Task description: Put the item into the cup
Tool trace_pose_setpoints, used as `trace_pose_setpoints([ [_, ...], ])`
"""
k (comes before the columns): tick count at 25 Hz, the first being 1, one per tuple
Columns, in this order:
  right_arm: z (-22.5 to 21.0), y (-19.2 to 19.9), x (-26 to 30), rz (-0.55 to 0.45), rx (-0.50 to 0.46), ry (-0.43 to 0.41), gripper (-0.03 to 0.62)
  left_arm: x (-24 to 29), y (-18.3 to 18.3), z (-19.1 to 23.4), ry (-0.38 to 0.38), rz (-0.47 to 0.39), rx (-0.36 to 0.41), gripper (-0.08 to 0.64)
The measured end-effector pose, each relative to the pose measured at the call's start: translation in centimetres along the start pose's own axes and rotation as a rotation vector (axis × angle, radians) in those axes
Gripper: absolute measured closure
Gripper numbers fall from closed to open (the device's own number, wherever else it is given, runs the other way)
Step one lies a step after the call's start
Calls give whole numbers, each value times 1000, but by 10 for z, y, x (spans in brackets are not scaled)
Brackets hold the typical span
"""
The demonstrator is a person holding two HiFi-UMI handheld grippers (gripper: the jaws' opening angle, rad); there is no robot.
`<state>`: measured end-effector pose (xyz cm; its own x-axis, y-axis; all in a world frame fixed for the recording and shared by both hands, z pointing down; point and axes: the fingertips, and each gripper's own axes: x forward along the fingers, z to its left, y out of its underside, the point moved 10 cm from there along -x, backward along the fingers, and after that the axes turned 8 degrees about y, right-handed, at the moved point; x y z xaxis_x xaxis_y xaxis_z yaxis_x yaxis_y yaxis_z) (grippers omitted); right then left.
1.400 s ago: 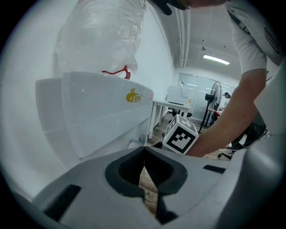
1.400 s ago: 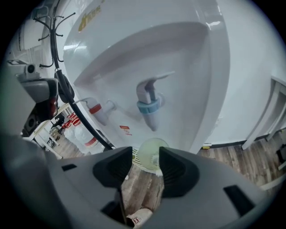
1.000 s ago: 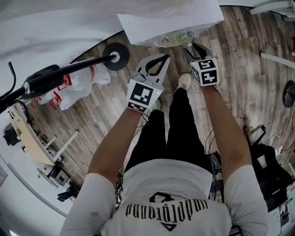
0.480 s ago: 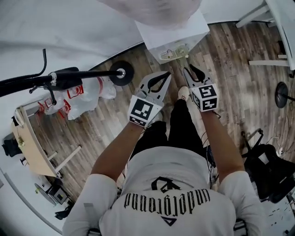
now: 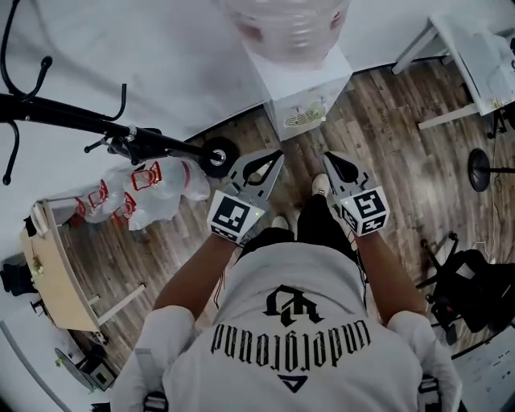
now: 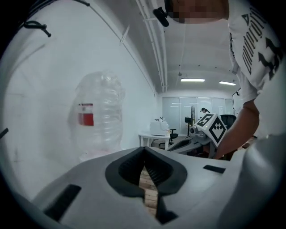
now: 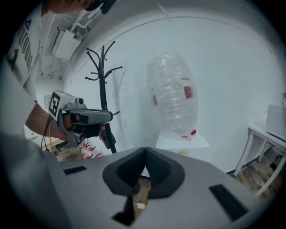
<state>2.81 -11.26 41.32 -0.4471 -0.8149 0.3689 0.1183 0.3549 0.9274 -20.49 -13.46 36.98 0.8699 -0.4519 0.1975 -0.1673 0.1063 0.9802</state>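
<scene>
No cup and no loose item shows in any view. I stand on a wooden floor with both grippers held out before my body. My left gripper (image 5: 276, 156) (image 6: 144, 149) is shut, tips touching, with nothing between them. My right gripper (image 5: 328, 158) (image 7: 145, 150) has just been closing and is now shut with nothing in its jaws. Both point toward a white water dispenser (image 5: 302, 88) that carries a large clear bottle (image 5: 286, 24) (image 6: 100, 116) (image 7: 174, 96). Each gripper view catches the other gripper at its side: the right gripper (image 6: 210, 129) and the left gripper (image 7: 82, 118).
A black coat rack (image 5: 96, 129) (image 7: 103, 89) stands to my left, with white bags printed in red (image 5: 137, 193) at its foot. A wooden shelf (image 5: 48, 265) is at far left. A white table (image 5: 475, 56) and a black chair (image 5: 475, 290) are on the right.
Both grippers have drawn closer to my body and sit lower in the head view. The view has shifted, so the dispenser's bottle and the coat rack show more fully.
</scene>
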Motion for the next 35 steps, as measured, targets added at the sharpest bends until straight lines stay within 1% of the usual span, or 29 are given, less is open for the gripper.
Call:
trace_pose_setpoints([
  [2,14,-8,-14,-28,-17,11,586,-18,-8,-6,6,-17,5,552],
  [6,39,-29,-48,-106,-59,42,586,-49,-27,-27,40,-80,45,552],
  [8,50,-37,-68,-131,-65,43,586,-65,-38,-42,40,-101,23,552],
  [11,62,-52,-93,-165,-81,47,586,-80,-52,-54,48,-100,-3,552],
  [17,76,-75,-135,-218,-132,38,586,-93,-70,-75,72,-113,-2,552],
  [21,73,-84,-153,-244,-165,12,586,-96,-84,-91,57,-138,-11,552],
  [25,62,-83,-174,-263,-195,-14,586,-92,-92,-116,19,-151,6,552],
  [29,46,-79,-205,-273,-204,-47,586,-81,-95,-152,-18,-151,2,552],
  [32,33,-69,-232,-280,-206,-71,586,-67,-96,-183,-43,-151,-7,552],
  [35,19,-59,-264,-277,-195,-93,586,-52,-100,-218,-57,-153,5,552],
])
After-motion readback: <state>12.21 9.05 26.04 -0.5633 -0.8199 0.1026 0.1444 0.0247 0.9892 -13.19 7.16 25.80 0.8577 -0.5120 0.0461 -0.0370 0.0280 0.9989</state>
